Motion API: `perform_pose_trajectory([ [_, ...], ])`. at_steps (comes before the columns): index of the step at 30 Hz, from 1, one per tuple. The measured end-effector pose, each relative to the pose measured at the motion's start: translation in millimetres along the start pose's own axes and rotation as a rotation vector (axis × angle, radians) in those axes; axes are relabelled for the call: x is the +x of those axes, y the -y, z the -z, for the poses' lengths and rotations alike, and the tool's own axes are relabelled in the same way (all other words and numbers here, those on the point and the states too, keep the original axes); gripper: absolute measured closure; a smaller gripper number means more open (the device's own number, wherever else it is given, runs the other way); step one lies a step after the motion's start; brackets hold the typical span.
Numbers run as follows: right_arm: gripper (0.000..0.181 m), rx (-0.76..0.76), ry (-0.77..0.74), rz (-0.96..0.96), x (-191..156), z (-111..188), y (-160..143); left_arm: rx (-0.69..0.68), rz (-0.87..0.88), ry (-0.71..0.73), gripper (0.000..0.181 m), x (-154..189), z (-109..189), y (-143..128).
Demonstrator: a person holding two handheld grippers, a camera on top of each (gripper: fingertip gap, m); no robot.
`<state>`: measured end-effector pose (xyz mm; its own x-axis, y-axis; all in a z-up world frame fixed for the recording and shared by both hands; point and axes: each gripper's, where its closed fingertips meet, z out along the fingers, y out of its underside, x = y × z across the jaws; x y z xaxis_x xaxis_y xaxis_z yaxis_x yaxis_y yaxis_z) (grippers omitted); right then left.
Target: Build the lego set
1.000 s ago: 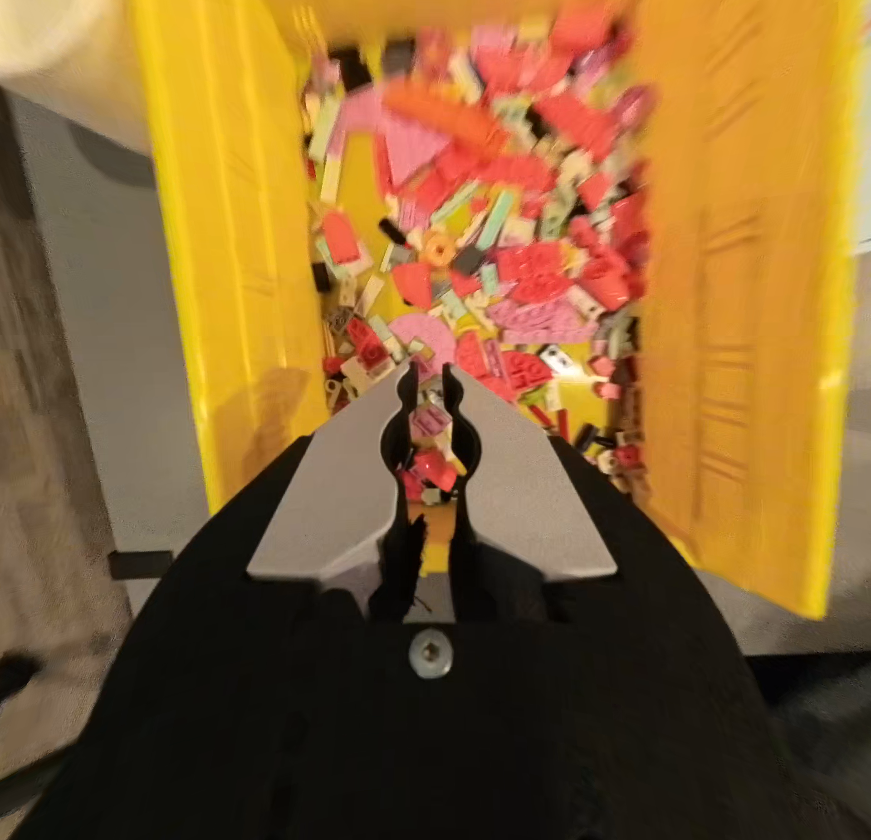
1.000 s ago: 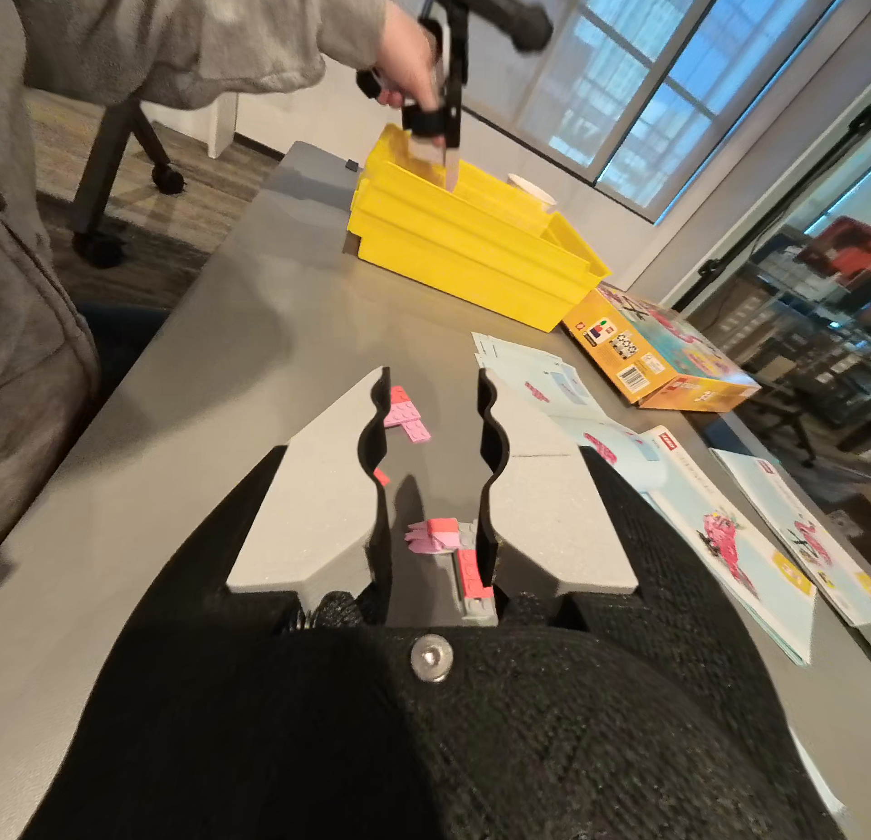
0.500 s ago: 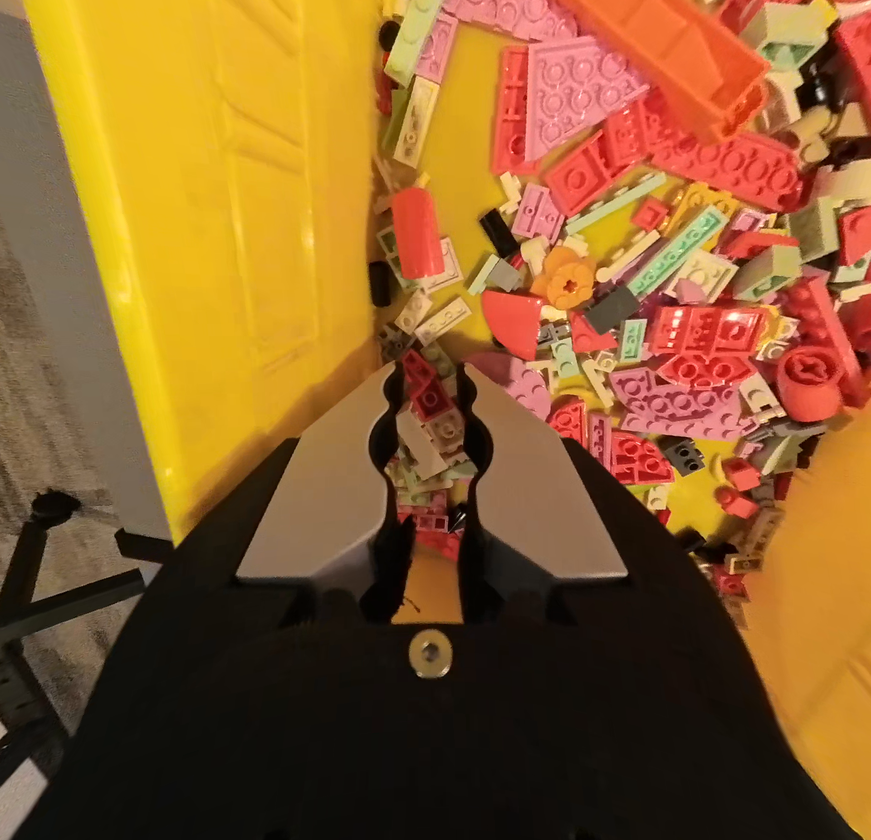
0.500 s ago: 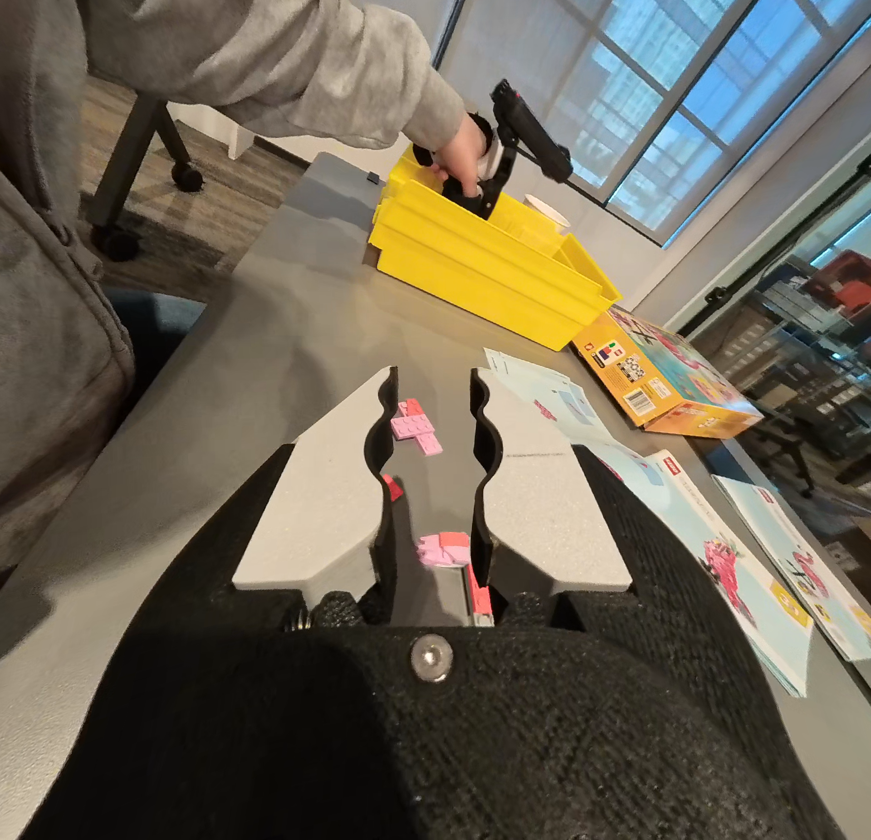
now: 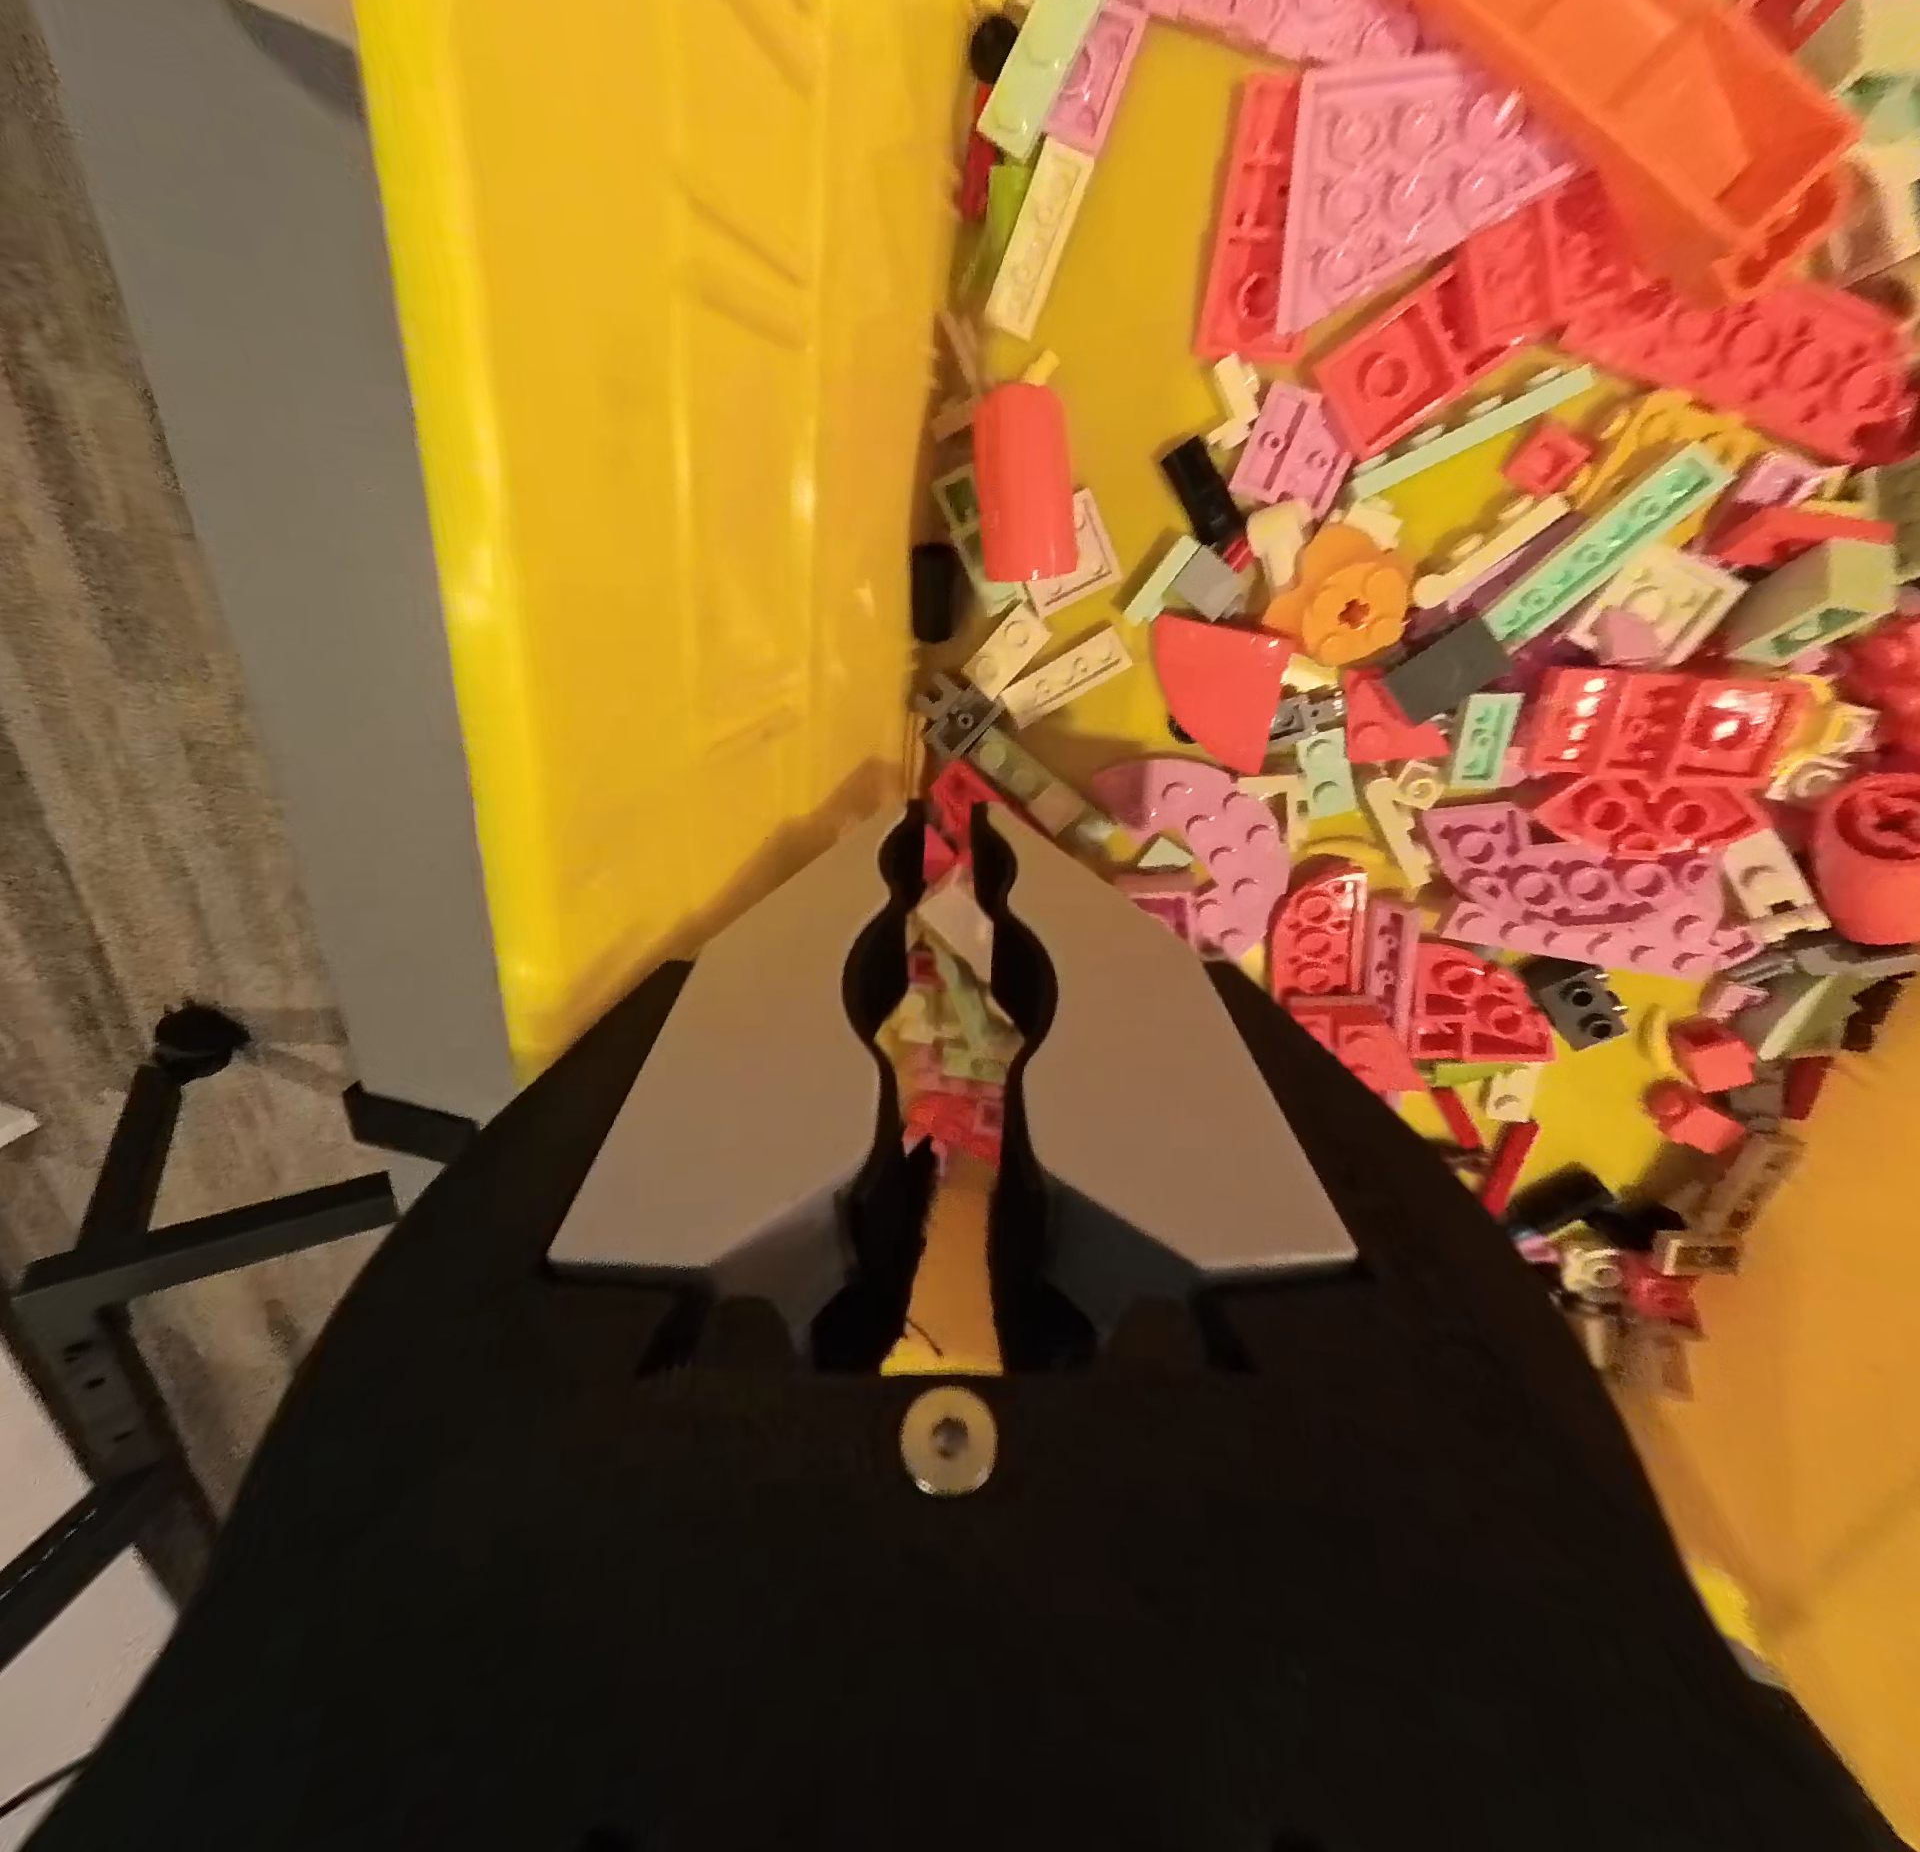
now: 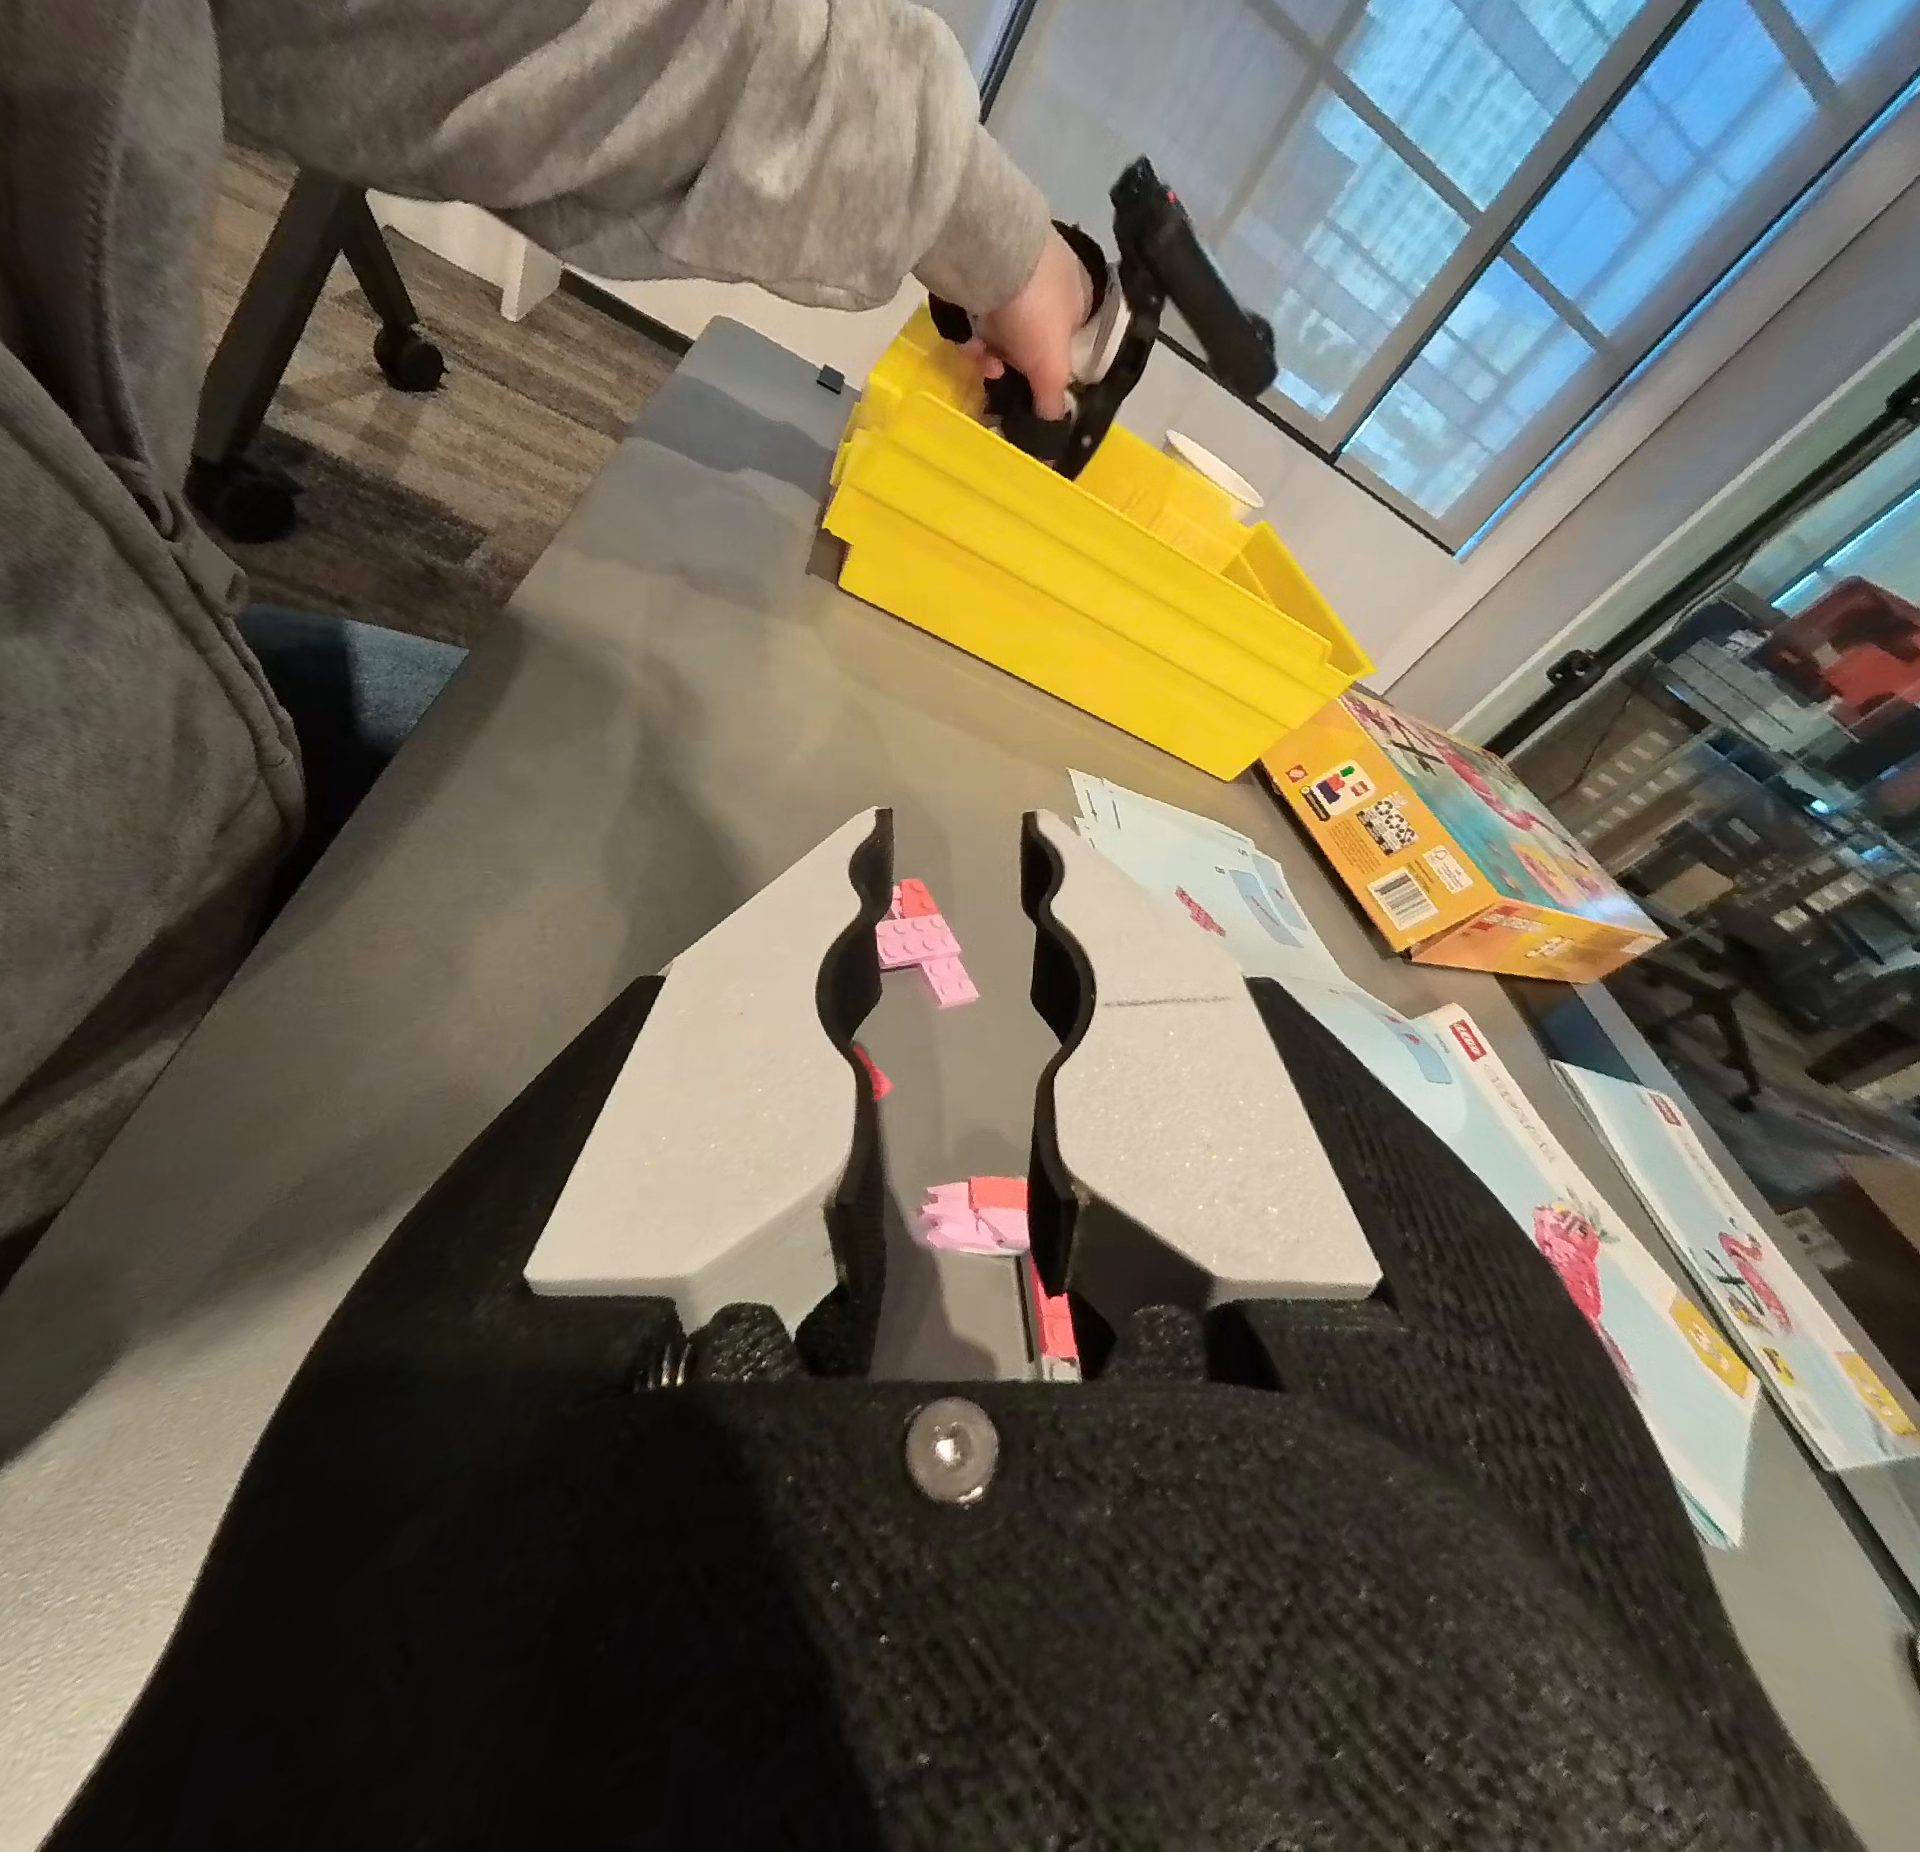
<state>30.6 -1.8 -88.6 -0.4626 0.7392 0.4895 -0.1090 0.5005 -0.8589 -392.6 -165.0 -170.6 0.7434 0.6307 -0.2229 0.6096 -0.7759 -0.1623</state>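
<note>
My left gripper (image 5: 943, 815) is down inside the yellow bin (image 5: 644, 452), by its left wall, among several loose pink, coral, mint and cream Lego pieces. Its jaws are nearly closed with a small red piece (image 5: 948, 796) between the tips. My right gripper (image 6: 956, 836) is open and empty above the grey table (image 6: 623, 815). Below it lie a pink plate assembly (image 6: 925, 955), a small red piece (image 6: 875, 1075) and a pink-and-coral assembly (image 6: 977, 1215). The right wrist view shows the bin (image 6: 1039, 576) far off, with a hand holding the left gripper (image 6: 1081, 420) in it.
A large orange piece (image 5: 1621, 88) lies at the bin's far end. Instruction booklets (image 6: 1507, 1127) and the Lego box (image 6: 1455, 867) lie to the right on the table. A paper cup (image 6: 1216, 472) stands behind the bin. A grey sleeve (image 6: 623, 88) crosses the upper left. About 45 cm separates my left fingertips from my right.
My left gripper has dropped deeper into the bin toward its left wall and its jaws have narrowed around the small red piece. My right gripper has stayed open, shifting only slightly.
</note>
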Motion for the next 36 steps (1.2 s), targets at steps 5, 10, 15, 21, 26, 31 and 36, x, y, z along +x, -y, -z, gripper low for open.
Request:
perform_pose_trajectory([
  [5, 0.159, -0.002, 0.002, 0.005, -1.0, -0.3, 0.3, -0.008, 0.008, -0.028, 0.173, 4.4, -7.6, -2.8],
  [10, 0.160, -0.005, 0.006, 0.000, -1.3, -0.5, -0.8, 0.015, 0.034, -0.066, 0.171, 8.8, -7.0, 0.0],
  [15, 0.161, -0.011, 0.011, 0.004, -2.6, -1.4, -1.7, 0.008, 0.038, -0.068, 0.169, 9.0, -8.7, -1.2],
  [21, 0.163, -0.020, 0.012, 0.004, -2.7, -1.7, -3.5, 0.000, 0.033, -0.070, 0.170, 9.4, -11.0, -3.0],
  [26, 0.163, -0.027, 0.011, 0.004, -2.9, -2.6, -5.4, 0.038, 0.023, -0.092, 0.171, 9.3, -5.2, -0.7],
  [31, 0.164, -0.037, -0.014, 0.001, 0.9, -3.3, -7.6, 0.255, 0.032, -0.239, 0.171, 19.3, 38.8, 12.3],
  [36, 0.166, -0.036, -0.064, -0.023, 9.9, -3.2, -10.1, 0.601, -0.026, -0.635, 0.172, 86.9, 143.6, 1.1],
])
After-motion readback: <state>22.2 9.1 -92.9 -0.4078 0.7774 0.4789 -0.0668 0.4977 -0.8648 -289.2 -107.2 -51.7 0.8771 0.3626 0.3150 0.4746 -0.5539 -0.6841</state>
